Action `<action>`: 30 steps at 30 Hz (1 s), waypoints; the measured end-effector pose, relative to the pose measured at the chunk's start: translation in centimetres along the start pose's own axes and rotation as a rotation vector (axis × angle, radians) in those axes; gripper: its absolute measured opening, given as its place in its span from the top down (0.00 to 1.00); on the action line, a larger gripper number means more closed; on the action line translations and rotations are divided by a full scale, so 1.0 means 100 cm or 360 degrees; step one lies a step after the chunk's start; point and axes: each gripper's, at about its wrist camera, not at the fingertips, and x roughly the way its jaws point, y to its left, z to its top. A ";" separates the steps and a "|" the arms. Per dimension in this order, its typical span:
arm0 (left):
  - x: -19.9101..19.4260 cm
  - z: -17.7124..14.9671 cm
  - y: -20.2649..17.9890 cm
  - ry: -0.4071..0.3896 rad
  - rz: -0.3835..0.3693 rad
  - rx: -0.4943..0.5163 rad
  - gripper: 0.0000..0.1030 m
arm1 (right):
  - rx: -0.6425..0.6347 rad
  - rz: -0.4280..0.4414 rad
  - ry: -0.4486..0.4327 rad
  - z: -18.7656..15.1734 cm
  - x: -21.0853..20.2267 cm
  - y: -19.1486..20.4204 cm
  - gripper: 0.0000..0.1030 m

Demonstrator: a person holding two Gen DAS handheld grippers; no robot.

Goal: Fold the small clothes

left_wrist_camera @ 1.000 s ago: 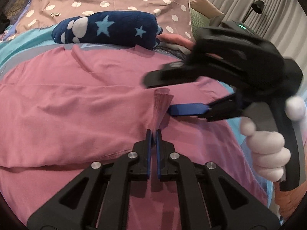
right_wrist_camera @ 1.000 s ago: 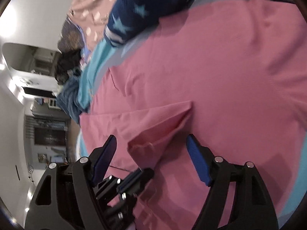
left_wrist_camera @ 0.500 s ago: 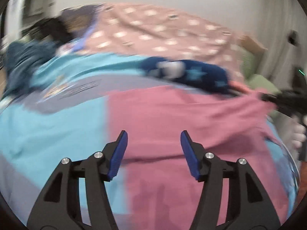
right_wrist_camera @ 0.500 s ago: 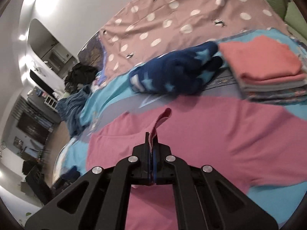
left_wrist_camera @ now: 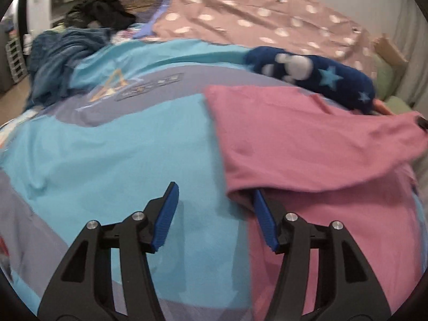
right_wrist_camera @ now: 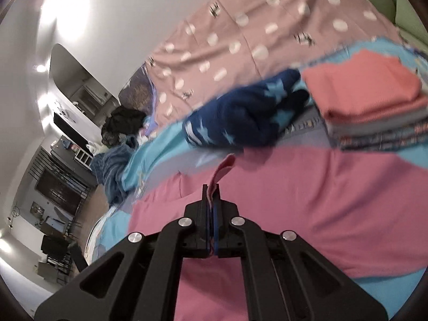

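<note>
A pink garment (left_wrist_camera: 307,139) lies on the bed, its top layer lifted and folded over toward the right. My left gripper (left_wrist_camera: 214,214) is open and empty, low over the blue bedspread at the garment's left edge; its right finger (left_wrist_camera: 263,219) sits just under the raised pink fold. My right gripper (right_wrist_camera: 211,200) is shut on a pinch of the pink garment (right_wrist_camera: 307,200), and a tab of cloth (right_wrist_camera: 223,169) sticks up between its jaws.
A navy star-patterned plush (left_wrist_camera: 315,76) lies behind the garment, also in the right wrist view (right_wrist_camera: 246,117). A stack of folded clothes (right_wrist_camera: 374,107) sits at the right. A dark blue blanket (left_wrist_camera: 58,61) and black clothes (left_wrist_camera: 101,13) lie far left. A dotted cover (left_wrist_camera: 267,16) is behind.
My left gripper let go of the pink cloth, opened and swung left to the garment's edge. My right gripper shut on the cloth and lifted it.
</note>
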 end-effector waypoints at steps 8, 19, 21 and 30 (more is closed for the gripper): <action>-0.009 -0.010 0.008 0.0019 0.0136 -0.0013 0.45 | -0.0038 -0.0598 0.0122 -0.046 0.005 -0.047 0.75; -0.040 0.042 -0.035 -0.0157 -0.0281 0.0090 0.88 | 0.0019 -0.0476 -0.0020 -0.089 -0.087 -0.059 0.56; 0.001 0.051 -0.044 -0.0036 -0.0109 0.0117 0.88 | 0.0151 -0.0478 -0.0045 -0.099 -0.101 -0.083 0.53; 0.021 0.043 -0.033 0.0006 -0.0039 0.0054 0.82 | 0.1159 -0.0611 -0.0357 -0.145 -0.202 -0.255 0.50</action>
